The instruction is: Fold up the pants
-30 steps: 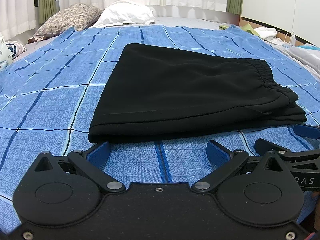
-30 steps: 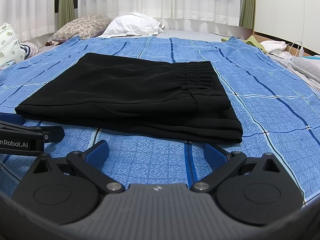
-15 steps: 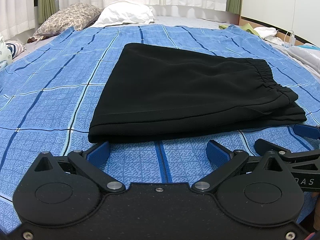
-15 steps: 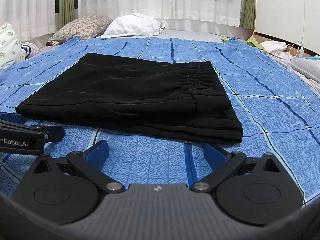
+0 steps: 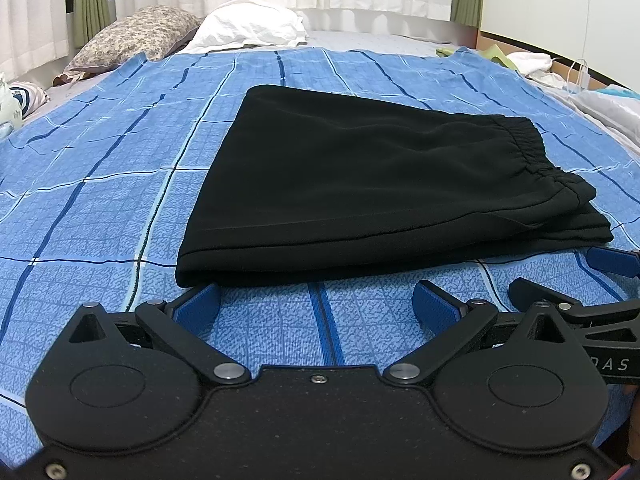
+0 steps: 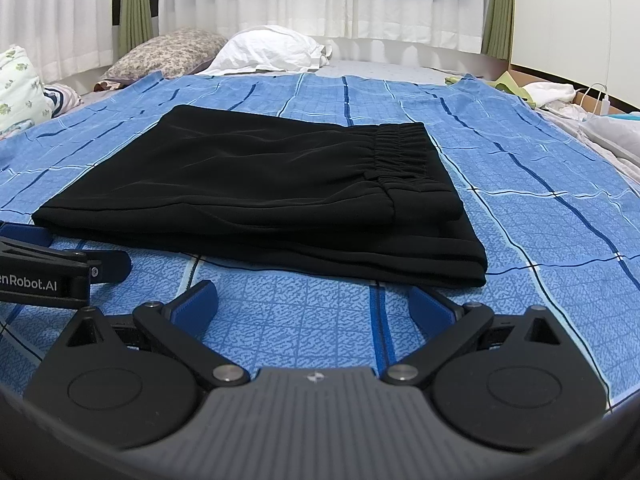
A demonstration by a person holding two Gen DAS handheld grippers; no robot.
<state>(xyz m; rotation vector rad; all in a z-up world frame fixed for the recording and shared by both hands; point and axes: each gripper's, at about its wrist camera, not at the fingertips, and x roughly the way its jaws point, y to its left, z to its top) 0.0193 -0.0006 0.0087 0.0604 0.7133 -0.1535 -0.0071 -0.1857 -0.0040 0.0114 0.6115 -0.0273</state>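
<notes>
Blue bedsheet [image 5: 100, 208]: one folded pants [image 5: 380, 184], two pillows, two spread tools.

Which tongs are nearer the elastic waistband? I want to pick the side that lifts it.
Right. The right tongs sit open just short of the pants' near edge below the waistband; the left tongs face the opposite, folded end.

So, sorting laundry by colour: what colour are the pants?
Black, plain; the pants show best in the right wrist view.
</notes>
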